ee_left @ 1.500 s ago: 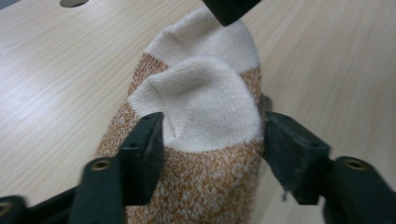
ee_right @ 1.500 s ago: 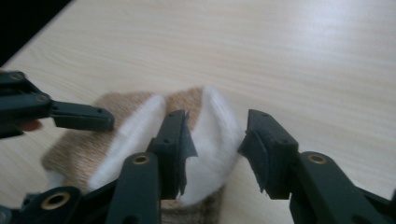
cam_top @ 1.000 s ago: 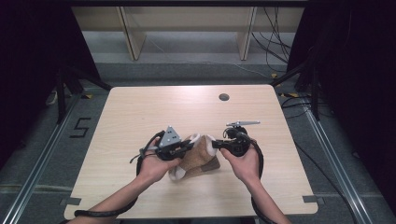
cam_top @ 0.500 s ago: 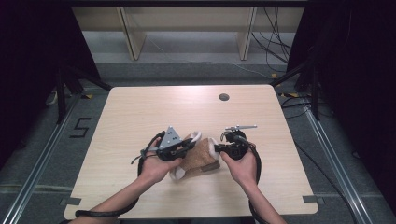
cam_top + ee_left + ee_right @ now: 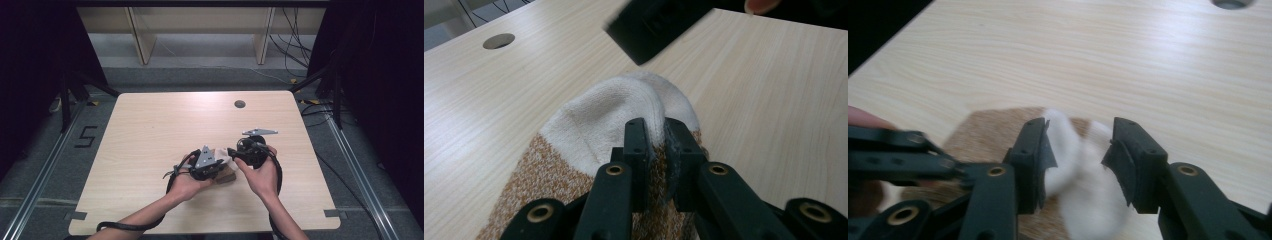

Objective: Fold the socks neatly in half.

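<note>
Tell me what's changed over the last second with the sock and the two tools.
Little changed: the right tool edged slightly toward the left tool, its jaws open around the sock's white end. The left tool stays clamped on the sock, which remains on the table.

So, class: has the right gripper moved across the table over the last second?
Barely. Judged against the round hole in the table, the right gripper sits in nearly the same place, jaws open at the sock.

Sock (image 5: 594, 130): fuzzy knit cloth, white toe, brown speckled body; table (image 5: 165, 125): pale wood-grain, smooth and matt; jaws: black matt plastic with brass-coloured rivets.
</note>
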Motion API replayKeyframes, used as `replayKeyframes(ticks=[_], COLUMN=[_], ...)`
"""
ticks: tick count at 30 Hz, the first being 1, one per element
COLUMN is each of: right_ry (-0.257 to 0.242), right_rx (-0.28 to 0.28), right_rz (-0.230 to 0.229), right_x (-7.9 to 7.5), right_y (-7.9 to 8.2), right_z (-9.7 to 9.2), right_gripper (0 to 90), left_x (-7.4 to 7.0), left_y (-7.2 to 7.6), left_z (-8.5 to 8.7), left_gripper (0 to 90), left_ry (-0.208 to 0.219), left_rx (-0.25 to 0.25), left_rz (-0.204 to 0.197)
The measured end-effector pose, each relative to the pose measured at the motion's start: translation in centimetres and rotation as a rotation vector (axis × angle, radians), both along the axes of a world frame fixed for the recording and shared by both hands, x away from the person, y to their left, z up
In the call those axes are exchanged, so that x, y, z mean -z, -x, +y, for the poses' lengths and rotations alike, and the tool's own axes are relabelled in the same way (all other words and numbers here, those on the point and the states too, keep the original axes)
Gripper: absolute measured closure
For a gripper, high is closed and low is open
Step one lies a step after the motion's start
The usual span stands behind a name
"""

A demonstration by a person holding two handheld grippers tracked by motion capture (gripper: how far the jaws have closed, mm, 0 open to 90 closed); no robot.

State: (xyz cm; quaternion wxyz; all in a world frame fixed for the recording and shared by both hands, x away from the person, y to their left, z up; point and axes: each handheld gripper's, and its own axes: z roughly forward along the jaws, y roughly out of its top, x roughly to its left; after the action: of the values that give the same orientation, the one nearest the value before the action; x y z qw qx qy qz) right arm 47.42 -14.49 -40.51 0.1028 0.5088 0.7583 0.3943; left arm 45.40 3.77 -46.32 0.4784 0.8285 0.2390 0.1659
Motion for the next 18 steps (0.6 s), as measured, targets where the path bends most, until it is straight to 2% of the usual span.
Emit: replayKeyframes(ticks=[1,2,3,5,6,7,9,10,12,13,14,15,16,17,18], right_ry=[0.008,0.015,0.033,0.052,0.056,0.017,0.013,0.026,0.050,0.056,0.064,0.078,0.086,0.084,0.106], right_rx=[-0.032,-0.019,-0.029,-0.047,-0.056,-0.022,-0.036,-0.062,-0.041,-0.052,-0.039,-0.048,-0.052,-0.031,-0.053], right_rz=[-0.012,0.048,0.077,0.091,0.115,0.180,0.195,0.178,0.170,0.158,0.158,0.146,0.141,0.152,0.133], right_x=[0.2,0.4,0.9,2.0,2.6,2.8,3.1,3.2,3.2,3.2,3.2,3.2,3.3,3.4,3.6], right_y=[-0.4,-0.6,-1.0,-1.7,-2.0,-1.9,-1.8,-1.8,-1.7,-1.9,-1.8,-1.9,-1.8,-1.6,-1.7], right_z=[0.2,0.6,0.6,0.1,-0.2,-0.2,-0.3,-0.4,-0.5,-0.7,-0.9,-1.0,-1.0,-0.7,-0.9], right_gripper=[56.5,57.4,58.8,64.3,67.1,70.8,80.1,81.6,82.4,82.4,82.4,82.4,82.4,82.4,82.3], left_x=[0.1,0.1,0.1,0.2,0.3,0.4,0.2,-0.2,-1.4,-2.0,-2.3,-2.4,-2.2,-1.7,-1.2], left_y=[0.0,0.1,0.1,0.2,0.2,0.3,0.5,0.8,1.4,1.5,1.5,1.3,1.0,0.7,0.5], left_z=[-0.1,-0.1,0.0,0.2,0.2,0.3,0.6,1.0,2.2,2.9,3.7,4.3,4.9,5.3,5.6], left_gripper=[80.3,80.0,79.6,78.4,77.3,75.5,69.7,66.5,63.0,63.1,64.5,67.0,69.0,71.1,72.5], left_ry=[0.000,0.002,-0.007,-0.015,0.003,0.006,0.026,0.048,0.087,0.086,0.074,0.043,0.016,-0.002,-0.031], left_rx=[0.002,0.006,0.006,0.021,0.024,0.036,0.057,0.062,0.058,0.041,0.013,-0.011,-0.029,-0.034,-0.029], left_rz=[0.000,0.000,0.006,0.002,-0.006,0.001,0.015,0.012,0.003,-0.009,-0.010,0.000,0.025,0.053,0.072])
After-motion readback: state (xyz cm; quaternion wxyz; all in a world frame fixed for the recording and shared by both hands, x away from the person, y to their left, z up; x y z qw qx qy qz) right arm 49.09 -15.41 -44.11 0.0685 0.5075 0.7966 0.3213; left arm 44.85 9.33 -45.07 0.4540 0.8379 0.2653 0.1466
